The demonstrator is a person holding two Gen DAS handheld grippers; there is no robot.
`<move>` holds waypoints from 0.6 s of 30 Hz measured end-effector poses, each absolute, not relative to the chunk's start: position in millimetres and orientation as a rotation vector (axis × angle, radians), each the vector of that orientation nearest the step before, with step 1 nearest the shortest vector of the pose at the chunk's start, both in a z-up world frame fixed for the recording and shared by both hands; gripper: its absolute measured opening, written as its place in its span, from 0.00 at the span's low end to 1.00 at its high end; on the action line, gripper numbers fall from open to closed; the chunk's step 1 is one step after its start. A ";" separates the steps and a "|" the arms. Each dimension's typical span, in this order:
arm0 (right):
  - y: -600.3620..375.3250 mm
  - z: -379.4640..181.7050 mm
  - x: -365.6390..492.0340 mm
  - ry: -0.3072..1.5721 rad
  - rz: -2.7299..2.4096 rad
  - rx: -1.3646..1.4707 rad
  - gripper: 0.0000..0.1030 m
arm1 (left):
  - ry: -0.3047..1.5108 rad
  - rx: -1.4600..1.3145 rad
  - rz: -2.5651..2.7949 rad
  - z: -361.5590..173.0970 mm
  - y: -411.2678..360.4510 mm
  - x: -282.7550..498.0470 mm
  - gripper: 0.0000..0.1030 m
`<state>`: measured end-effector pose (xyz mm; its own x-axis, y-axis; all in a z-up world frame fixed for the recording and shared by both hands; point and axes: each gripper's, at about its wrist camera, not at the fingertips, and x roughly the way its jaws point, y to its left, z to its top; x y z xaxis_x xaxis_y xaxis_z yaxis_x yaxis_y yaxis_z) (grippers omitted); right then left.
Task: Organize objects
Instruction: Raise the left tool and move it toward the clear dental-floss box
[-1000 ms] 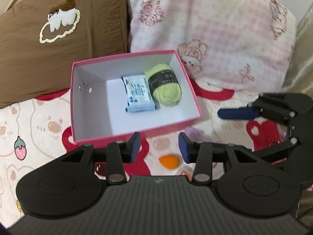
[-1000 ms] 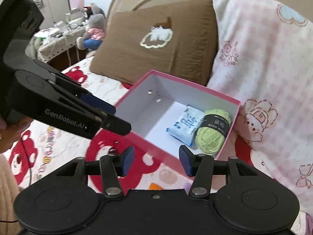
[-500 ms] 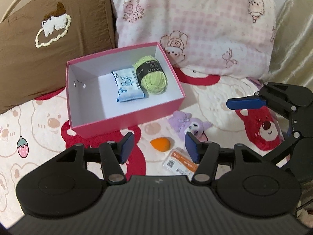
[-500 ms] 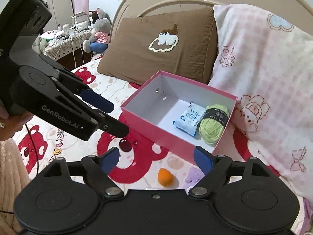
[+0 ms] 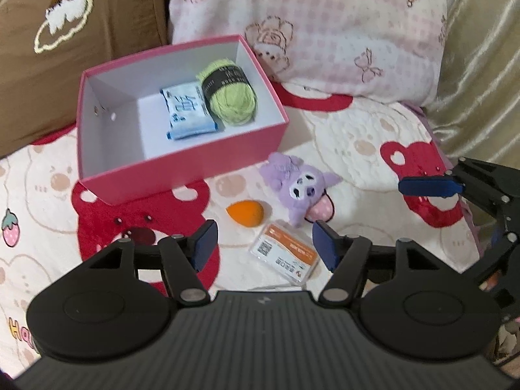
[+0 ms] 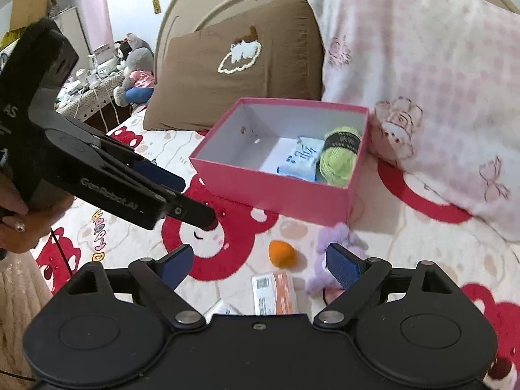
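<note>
Pink box holds green yarn & blue packet; my left gripper & right gripper opening, both empty

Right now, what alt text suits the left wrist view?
Open pink box on a bed, holding green yarn and a blue packet. In front lie an orange sponge, purple plush and card, under empty, opening jaws.

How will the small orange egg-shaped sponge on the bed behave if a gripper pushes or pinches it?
The orange sponge looks rounded and tapered, so a push would probably roll it in a curve. It seems soft and light, so pinching may squash it. The quilted bedspread beneath is soft, which likely slows rolling.
</note>
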<state>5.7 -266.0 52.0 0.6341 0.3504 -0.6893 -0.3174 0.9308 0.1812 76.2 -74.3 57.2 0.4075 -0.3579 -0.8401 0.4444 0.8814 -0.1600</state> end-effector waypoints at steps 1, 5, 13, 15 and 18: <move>-266.3 50.0 2.3 0.802 0.380 0.050 0.89 | 1.034 0.092 -0.510 54.0 -74.9 75.2 0.62; -266.0 41.1 -5.4 0.820 0.377 0.093 0.89 | 1.039 0.075 -0.519 42.0 -75.2 72.0 0.62; -253.0 13.1 -12.8 0.848 0.389 0.143 0.89 | 1.054 0.057 -0.535 15.0 -70.2 62.3 0.64; -246.3 3.8 -14.1 0.858 0.379 0.124 0.89 | 1.062 0.052 -0.531 5.9 -69.0 61.4 0.64; -236.3 -12.1 -14.4 0.869 0.357 0.073 0.89 | 1.062 0.053 -0.532 -6.9 -68.4 61.2 0.64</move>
<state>-14.4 -236.3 -12.1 0.5902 0.3358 -0.7341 -0.2771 0.9384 0.2065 61.2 -68.4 -6.9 0.3738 -0.3902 -0.8414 0.4400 0.8732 -0.2095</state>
